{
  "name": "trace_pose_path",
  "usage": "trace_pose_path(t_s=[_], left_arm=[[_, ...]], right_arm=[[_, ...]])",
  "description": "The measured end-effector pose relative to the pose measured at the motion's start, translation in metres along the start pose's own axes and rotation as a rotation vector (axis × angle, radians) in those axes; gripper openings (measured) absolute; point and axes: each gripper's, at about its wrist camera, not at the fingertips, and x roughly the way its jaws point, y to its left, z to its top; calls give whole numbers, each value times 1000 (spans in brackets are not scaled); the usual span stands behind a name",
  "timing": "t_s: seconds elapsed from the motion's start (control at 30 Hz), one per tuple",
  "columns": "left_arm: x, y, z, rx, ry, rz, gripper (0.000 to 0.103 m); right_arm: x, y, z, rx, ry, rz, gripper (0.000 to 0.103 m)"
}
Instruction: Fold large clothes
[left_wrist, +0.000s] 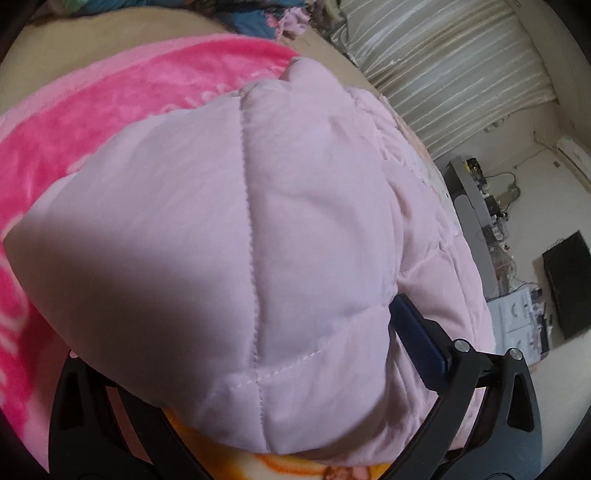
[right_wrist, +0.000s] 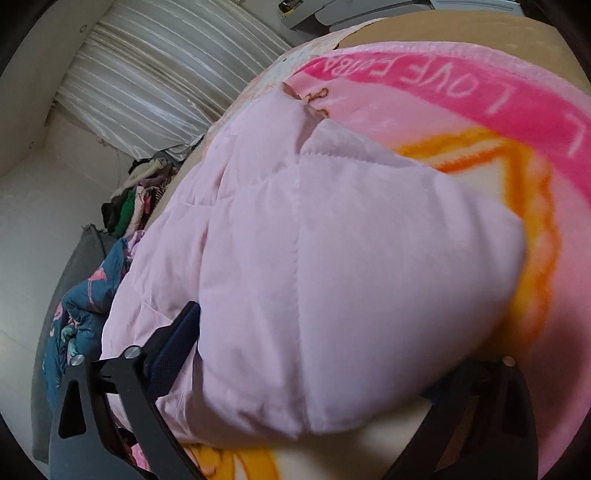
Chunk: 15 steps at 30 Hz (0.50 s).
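Observation:
A pale pink quilted jacket (left_wrist: 258, 206) lies folded in a thick, puffy bundle on a pink blanket (left_wrist: 110, 110). My left gripper (left_wrist: 258, 321) straddles the near end of the bundle. Its right finger's blue pad (left_wrist: 417, 343) lies along the jacket's side, and the other finger is hidden under the fabric. In the right wrist view the same jacket (right_wrist: 314, 240) bulges between the fingers of my right gripper (right_wrist: 340, 332). There the left blue pad (right_wrist: 177, 343) presses into the fold, while the other finger is mostly covered.
The blanket (right_wrist: 443, 92) has bright pink lettering and an orange pattern. White pleated fabric (left_wrist: 443, 74) stands behind the bed. A cluttered desk (left_wrist: 480, 229) and a black screen (left_wrist: 569, 288) are at the right. A pile of clothes (right_wrist: 136, 199) and blue flowered cloth (right_wrist: 85, 306) lie beside the jacket.

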Motion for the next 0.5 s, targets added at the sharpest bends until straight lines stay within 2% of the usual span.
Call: trace_pose_path(t_s=[0.03,0.13,0.23,0.33,0.5], left_arm=[[-3,-5,0,33,-17,4,85],[-14,-25,1,140,-70,25,55],[-26,-43,2,235,-99,49,40],[-40,-59,4,308,-114,62,34],[-87,-74,-6,404,-153,44,33]], right_arm=[[0,3,0,-20,-3,3,66],[-9,30,2,-189,-33,-15,44],[-17,56,2,-344,-55,-54,33],[-31,84,-2,-507,-88,-96,28],[-82,123,-26,-706,-158,-79,26]])
